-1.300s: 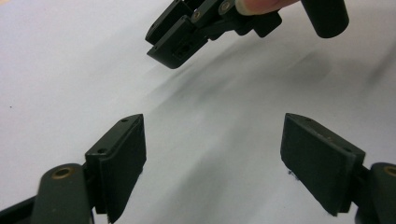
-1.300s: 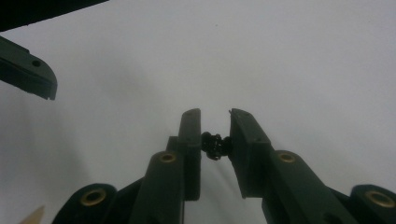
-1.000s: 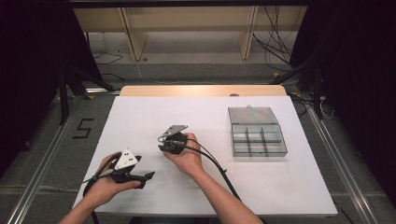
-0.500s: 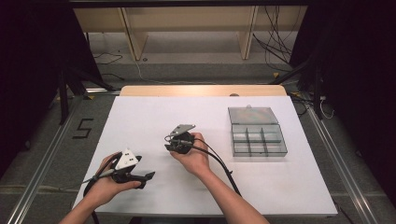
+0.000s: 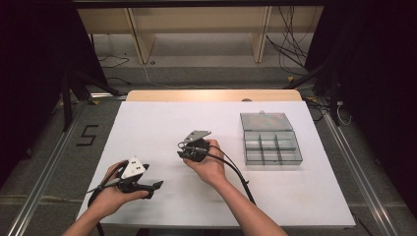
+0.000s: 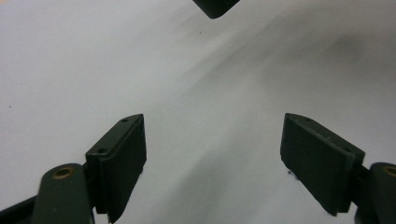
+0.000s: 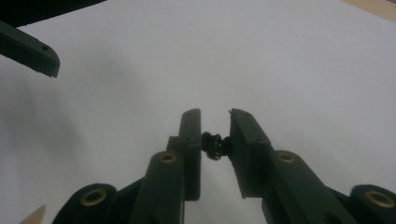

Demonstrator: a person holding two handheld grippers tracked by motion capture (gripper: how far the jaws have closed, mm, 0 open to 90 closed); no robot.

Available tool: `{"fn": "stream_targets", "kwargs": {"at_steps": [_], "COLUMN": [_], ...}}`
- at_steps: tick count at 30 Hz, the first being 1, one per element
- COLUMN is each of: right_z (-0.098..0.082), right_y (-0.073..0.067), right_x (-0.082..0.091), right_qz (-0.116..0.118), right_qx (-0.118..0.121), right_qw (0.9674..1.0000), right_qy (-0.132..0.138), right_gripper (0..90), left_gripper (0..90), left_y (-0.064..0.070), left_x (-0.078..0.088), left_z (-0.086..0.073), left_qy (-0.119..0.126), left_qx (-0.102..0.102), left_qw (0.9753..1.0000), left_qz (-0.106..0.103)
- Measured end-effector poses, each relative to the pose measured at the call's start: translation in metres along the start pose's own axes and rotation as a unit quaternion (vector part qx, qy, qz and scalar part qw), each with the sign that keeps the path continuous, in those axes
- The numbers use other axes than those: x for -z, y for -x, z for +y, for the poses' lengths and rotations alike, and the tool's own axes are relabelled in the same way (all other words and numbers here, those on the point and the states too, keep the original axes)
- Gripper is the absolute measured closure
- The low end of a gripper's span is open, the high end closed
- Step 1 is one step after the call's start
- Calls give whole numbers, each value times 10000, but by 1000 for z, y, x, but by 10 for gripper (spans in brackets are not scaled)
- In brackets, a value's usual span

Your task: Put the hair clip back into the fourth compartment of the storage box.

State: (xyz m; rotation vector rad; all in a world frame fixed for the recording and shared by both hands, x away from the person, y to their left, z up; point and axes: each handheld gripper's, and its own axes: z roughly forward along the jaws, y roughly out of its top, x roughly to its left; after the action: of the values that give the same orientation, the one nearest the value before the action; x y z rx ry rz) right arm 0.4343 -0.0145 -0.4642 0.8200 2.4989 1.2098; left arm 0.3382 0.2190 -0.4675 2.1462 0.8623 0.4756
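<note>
The right claw (image 7: pixel 215 122) pinches a small black part (image 7: pixel 214 144) between its nearly closed jaws, above the white tabletop (image 5: pixel 162 123). The left claw (image 6: pixel 212 140) gapes wide, holding nothing. A compartment box (image 5: pixel 272 142) sits beyond the right claw.

A compartment box (image 5: pixel 271 140) sits on the table (image 5: pixel 162 123), right of both grippers, near the far edge.
</note>
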Motion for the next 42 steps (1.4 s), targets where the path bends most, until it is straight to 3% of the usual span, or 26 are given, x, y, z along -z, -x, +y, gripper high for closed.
{"fn": "stream_targets", "kwargs": {"at_steps": [42], "right_z": [-13], "right_y": [13], "right_x": [30], "right_qz": [-134], "right_qx": [-150], "right_qw": [9998], "right_qy": [90], "right_gripper": [753], "left_gripper": [224], "left_y": [-1], "left_x": [0], "left_z": [-1], "left_qy": [-25], "left_qx": [8], "left_qw": [10000], "left_qz": [3]}}
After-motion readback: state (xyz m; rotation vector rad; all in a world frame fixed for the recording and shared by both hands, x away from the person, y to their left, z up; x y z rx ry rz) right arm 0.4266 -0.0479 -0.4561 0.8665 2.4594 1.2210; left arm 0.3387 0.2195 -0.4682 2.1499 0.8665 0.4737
